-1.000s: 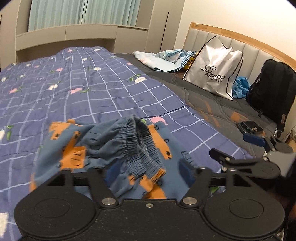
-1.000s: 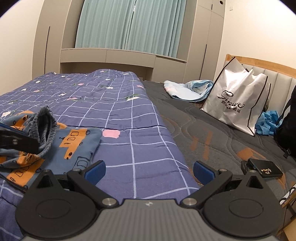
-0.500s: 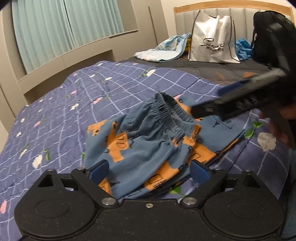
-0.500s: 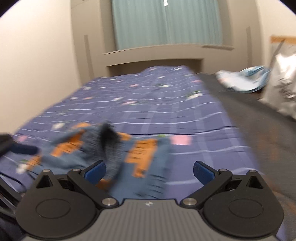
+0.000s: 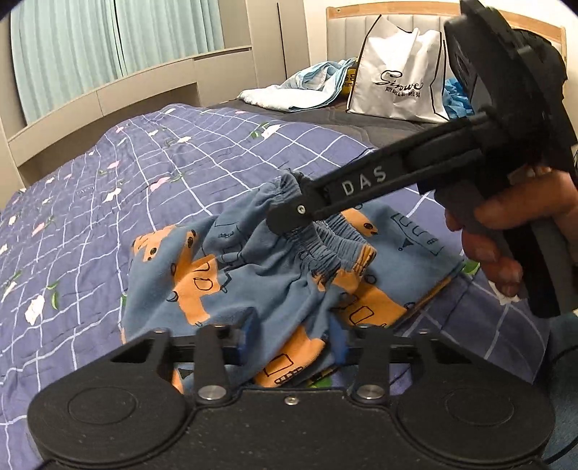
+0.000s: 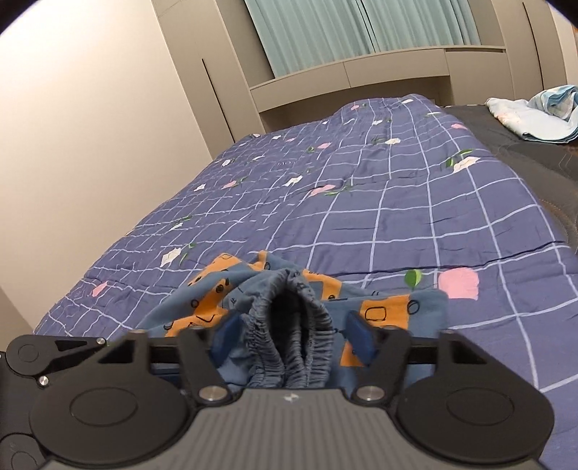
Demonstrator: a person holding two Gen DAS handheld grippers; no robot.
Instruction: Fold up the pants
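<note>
The pants [image 5: 274, 289] lie bunched; both the left gripper [image 5: 294, 334] and right gripper [image 6: 292, 332] are closing around cloth, the right at the waistband [image 6: 289, 325].

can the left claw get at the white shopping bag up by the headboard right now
Probably not. The left claw is closing around the pants at the near edge, and the white shopping bag stands far off by the headboard, behind the right claw.

A purple checked quilt [image 5: 180, 173] with small flowers covers the bed. Past it, on the dark grey sheet [image 5: 354, 126], a light blue cloth heap [image 5: 303, 86] lies beside a white shopping bag [image 5: 397, 86] leaning against the headboard [image 5: 346, 29]. Pale green curtains [image 6: 361, 29] hang behind.
</note>
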